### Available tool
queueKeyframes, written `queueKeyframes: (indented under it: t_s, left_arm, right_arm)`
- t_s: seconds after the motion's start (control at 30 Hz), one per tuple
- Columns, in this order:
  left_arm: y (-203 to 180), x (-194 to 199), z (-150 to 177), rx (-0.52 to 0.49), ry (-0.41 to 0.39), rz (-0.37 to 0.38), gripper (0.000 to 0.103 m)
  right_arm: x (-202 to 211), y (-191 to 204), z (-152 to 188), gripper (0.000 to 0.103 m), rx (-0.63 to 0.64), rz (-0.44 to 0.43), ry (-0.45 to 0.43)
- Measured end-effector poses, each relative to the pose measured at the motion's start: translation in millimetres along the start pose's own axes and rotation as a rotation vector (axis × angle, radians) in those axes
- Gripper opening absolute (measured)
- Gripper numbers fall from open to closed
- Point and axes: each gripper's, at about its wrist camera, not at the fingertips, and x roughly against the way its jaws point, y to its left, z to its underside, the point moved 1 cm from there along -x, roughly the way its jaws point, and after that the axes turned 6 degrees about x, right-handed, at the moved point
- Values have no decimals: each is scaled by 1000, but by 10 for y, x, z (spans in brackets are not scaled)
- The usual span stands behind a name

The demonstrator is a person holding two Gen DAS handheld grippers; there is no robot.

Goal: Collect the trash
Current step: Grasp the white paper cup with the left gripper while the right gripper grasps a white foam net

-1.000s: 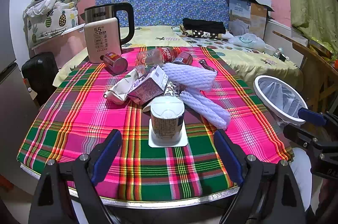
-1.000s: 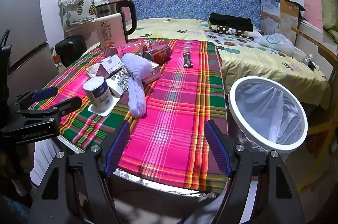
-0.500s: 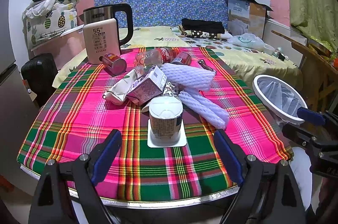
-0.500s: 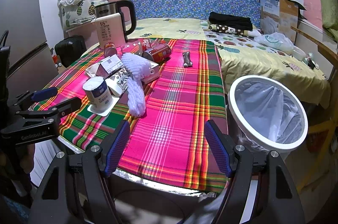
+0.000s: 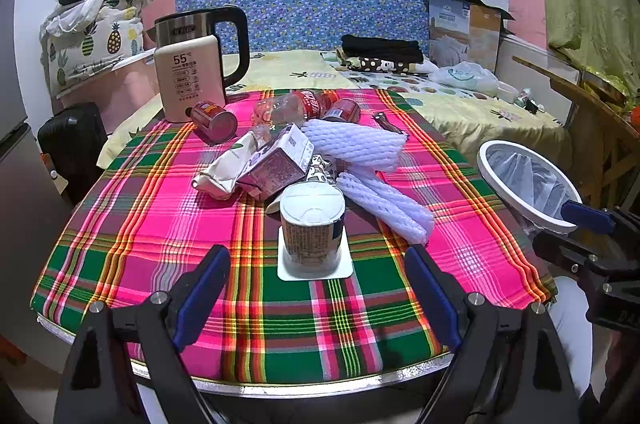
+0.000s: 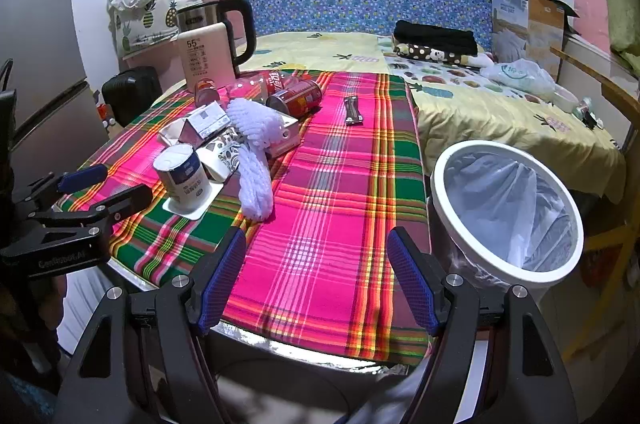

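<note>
The table (image 5: 120, 264) held all the trash in one heap at its middle; the bin (image 6: 508, 207) stood off its right edge, well apart from the heap. Foam sleeves (image 5: 360, 151) lay across a carton (image 5: 276, 163), so pulling one might have dragged others off. Cans (image 5: 214, 121) on their sides at the far end could have rolled. The cup (image 5: 312, 228), upside down on its lid, might have tipped. Left gripper (image 5: 316, 288) and right gripper (image 6: 316, 280) both gaped wide, holding nothing.
</note>
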Motion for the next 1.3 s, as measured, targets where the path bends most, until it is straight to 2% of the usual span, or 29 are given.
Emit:
queueKeyframes:
  t_s: [0.23, 0.6, 0.7, 0.87, 0.9, 1.17, 1.3]
  left_arm:
    - [23, -77, 13, 7, 2, 27, 90]
    - [71, -434, -22, 21, 33, 3, 90]
    - [73, -526, -34, 21, 43, 0, 82]
    - [117, -691, -24, 24, 75, -12, 57]
    - [133, -708, -16, 27, 79, -11, 49]
    - [258, -602, -92, 39, 44, 4, 49]
    - [326, -557, -133, 47, 35, 5, 49]
  right_arm:
    - [-22, -3, -10, 74, 2, 3, -2]
    - [-120, -36, -80, 74, 4, -2, -4]
    - [-181, -52, -108, 74, 5, -9, 4]
    - [-291, -44, -153, 74, 11, -24, 17]
    - [-310, -39, -169, 74, 17, -26, 18]
    - [-516, -2, -356, 74, 34, -66, 21]
    - [-652, 35, -486, 72, 40, -114, 16]
